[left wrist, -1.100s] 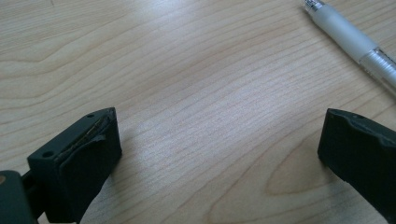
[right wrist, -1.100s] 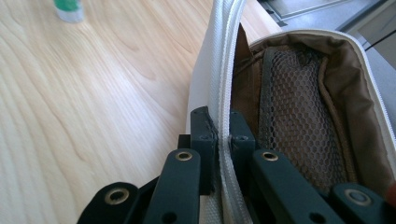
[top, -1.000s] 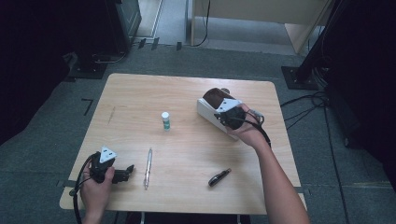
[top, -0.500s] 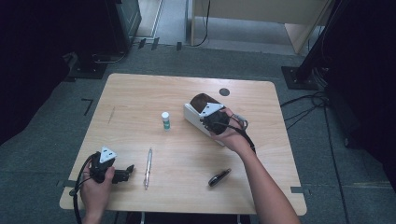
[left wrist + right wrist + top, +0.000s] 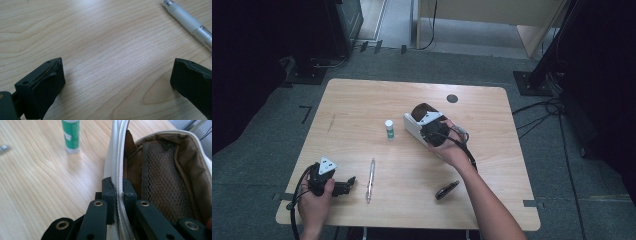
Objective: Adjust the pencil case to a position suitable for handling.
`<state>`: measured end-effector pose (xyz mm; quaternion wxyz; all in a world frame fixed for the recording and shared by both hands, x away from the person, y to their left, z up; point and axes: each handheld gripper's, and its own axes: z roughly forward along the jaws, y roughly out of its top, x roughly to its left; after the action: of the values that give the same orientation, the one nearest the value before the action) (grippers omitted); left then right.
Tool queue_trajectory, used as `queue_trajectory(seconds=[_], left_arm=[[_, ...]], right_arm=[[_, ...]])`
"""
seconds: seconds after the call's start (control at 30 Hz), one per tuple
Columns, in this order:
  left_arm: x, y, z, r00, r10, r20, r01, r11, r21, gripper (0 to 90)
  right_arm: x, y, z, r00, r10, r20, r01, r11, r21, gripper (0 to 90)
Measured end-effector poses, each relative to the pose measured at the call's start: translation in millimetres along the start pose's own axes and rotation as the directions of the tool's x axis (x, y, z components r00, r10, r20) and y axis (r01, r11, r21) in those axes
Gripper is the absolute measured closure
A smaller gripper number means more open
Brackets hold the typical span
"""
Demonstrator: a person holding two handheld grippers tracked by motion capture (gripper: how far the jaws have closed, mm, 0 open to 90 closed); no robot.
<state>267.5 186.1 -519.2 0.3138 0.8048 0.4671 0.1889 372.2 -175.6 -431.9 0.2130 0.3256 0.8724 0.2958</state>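
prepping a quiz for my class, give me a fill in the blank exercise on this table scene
1. The right gripper is shut on the zipped edge of the white ____.
2. The left gripper rests on the table with its jaws ____.
3. The small bottle with the green label stands ____ on the table.
4. Between the left gripper and the dark clip lies a ____.

Missing words: pouch; open; upright; pen

A light wooden desk (image 5: 362, 100) carries a few things. Near its middle stands a small green-and-white tube (image 5: 389, 129), upright. Just right of it lies an open white pouch (image 5: 413, 126) with a brown lining. A clear pen (image 5: 370, 179) lies at the near left, a dark clip (image 5: 447, 190) at the near right, well apart.
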Motion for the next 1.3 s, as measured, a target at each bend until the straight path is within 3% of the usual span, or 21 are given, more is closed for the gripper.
queue_trajectory(seconds=[0.17,0.23,0.43,0.77,1.0,1.3], left_arm=[[-0.1,0.0,0.0,1.0,0.0,0.0,0.0,1.0,0.0,0.0],[-0.1,0.0,0.0,1.0,0.0,0.0,0.0,1.0,0.0,0.0],[0.0,0.0,0.0,1.0,0.0,0.0,0.0,1.0,0.0,0.0],[0.0,0.0,0.0,1.0,0.001,0.0,-0.001,1.0,0.0,0.0],[0.0,0.0,0.0,1.0,0.001,-0.001,-0.001,1.0,0.0,0.0],[0.0,0.0,0.1,1.0,0.0,-0.001,0.0,1.0,-0.001,0.0]], right_arm=[[4.0,1.6,4.2,0.9997,0.018,-0.013,-0.018,1.0,0.004,81.6],[5.8,-0.3,5.5,0.9997,0.016,-0.016,-0.016,1.0,-0.008,72.2],[3.9,-2.2,-2.0,0.9981,0.037,-0.05,-0.038,0.999,-0.033,59.3],[0.5,-3.9,-32.2,0.9949,0.05,-0.087,-0.059,0.993,-0.103,39.1],[1.6,-10.2,-52.2,0.9938,0.068,-0.088,-0.079,0.988,-0.133,34.1],[5.9,-34.1,-82.8,0.9932,0.085,-0.08,-0.097,0.981,-0.168,29.4]])
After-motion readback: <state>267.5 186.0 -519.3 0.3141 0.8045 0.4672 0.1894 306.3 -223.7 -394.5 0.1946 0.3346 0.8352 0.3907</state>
